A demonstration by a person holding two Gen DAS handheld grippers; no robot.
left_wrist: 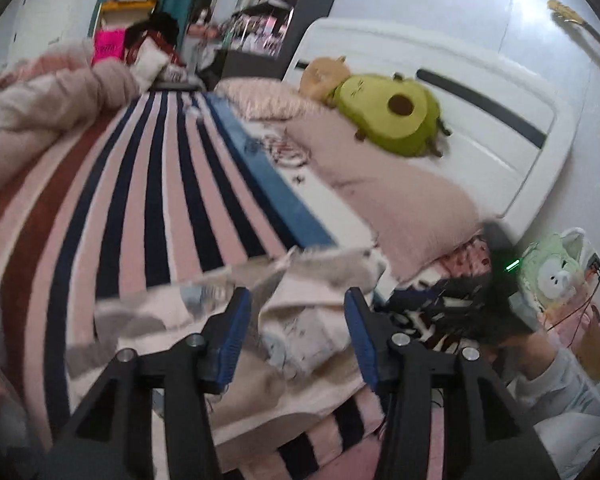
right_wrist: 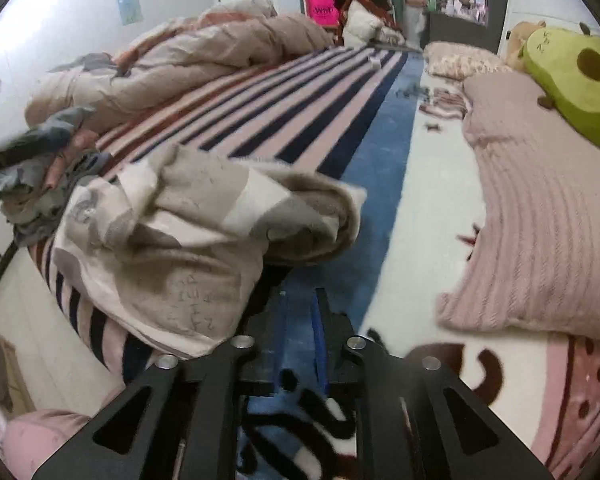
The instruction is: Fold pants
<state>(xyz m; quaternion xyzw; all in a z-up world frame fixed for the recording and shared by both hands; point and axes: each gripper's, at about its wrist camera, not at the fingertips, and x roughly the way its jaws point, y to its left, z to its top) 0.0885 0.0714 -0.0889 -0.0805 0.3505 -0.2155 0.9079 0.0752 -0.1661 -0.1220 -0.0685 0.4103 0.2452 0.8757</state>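
Observation:
The pants (right_wrist: 188, 240) are cream and grey patterned fabric, lying bunched on the striped blanket (right_wrist: 300, 112) near the bed's front edge. They also show in the left wrist view (left_wrist: 300, 320), under and between my left gripper's blue pads. My left gripper (left_wrist: 298, 320) is open, its jaws wide apart just above the crumpled fabric. My right gripper (right_wrist: 300, 316) is shut, jaws nearly together, just right of the pants over the blue blanket border, holding nothing that I can see.
A pink pillow (right_wrist: 540, 220) lies to the right, with an avocado plush (right_wrist: 572, 76) behind it. A heaped duvet (right_wrist: 188, 64) fills the far left of the bed. The white headboard (left_wrist: 440, 92) and shelves (left_wrist: 268, 8) stand beyond.

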